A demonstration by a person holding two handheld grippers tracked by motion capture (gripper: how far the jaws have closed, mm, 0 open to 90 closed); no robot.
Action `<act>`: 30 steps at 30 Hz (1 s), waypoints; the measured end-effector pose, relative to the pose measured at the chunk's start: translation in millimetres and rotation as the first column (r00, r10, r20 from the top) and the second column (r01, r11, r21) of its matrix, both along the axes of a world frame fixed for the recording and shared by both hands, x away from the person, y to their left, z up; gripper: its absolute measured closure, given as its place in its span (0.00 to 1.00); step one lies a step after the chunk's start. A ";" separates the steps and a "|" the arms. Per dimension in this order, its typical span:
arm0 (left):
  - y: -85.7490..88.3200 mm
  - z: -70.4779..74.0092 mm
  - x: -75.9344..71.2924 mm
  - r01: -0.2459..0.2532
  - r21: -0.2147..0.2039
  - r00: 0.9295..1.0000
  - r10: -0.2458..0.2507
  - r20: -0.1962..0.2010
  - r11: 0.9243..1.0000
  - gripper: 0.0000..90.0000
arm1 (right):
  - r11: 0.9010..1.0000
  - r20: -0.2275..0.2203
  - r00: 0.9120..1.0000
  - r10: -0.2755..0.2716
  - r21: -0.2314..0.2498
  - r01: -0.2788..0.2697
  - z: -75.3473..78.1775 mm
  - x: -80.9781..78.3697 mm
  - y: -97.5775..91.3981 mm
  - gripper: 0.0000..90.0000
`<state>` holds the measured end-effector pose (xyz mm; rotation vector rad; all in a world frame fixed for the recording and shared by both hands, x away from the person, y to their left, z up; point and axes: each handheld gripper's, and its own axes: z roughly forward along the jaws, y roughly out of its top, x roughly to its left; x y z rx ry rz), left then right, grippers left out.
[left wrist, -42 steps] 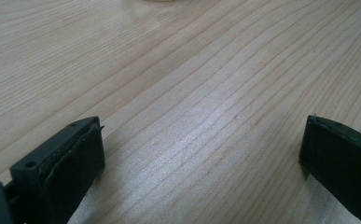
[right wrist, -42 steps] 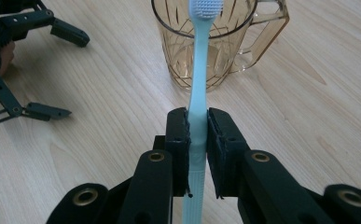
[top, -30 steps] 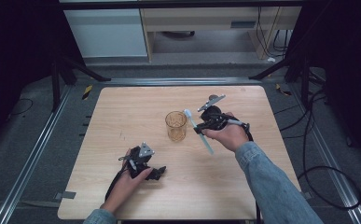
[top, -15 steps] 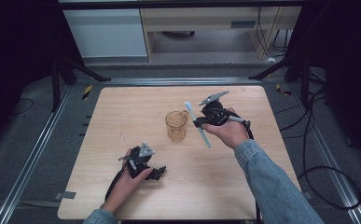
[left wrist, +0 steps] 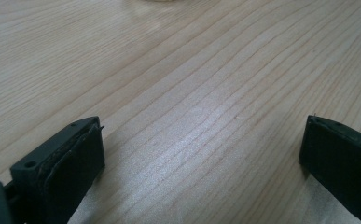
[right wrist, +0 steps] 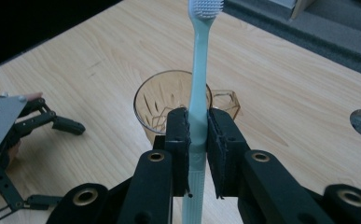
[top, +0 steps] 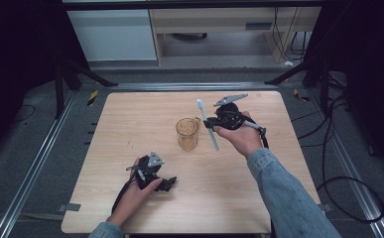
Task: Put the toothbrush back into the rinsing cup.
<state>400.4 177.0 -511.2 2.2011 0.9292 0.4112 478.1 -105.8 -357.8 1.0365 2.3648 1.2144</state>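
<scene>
Clamped jaws of the right gripper [right wrist: 197,140] pinch the handle of a pale mint-green plastic toothbrush [right wrist: 197,93], while the left gripper [top: 155,179] rests on the light wooden table [top: 130,114] with jaws wide apart and nothing between them. Between both grippers stands an amber faceted glass mug [top: 187,134]. Beside its rim, the toothbrush is held above the table, bristles pointing away from the person.

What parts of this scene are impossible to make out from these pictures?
- Pale green toothbrush: bristle tip cut off by the top edge in the right gripper view; mid-handle hidden between the right claw pads.
- Amber glass mug: base barely showing, cut by the top edge in the left gripper view.
</scene>
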 end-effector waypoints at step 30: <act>0.0 0.1 -0.1 -0.001 0.001 1.000 0.001 0.000 1.000 0.00 | 0.988 0.148 0.986 -0.075 0.147 0.053 15.3 5.1 0.8 0.88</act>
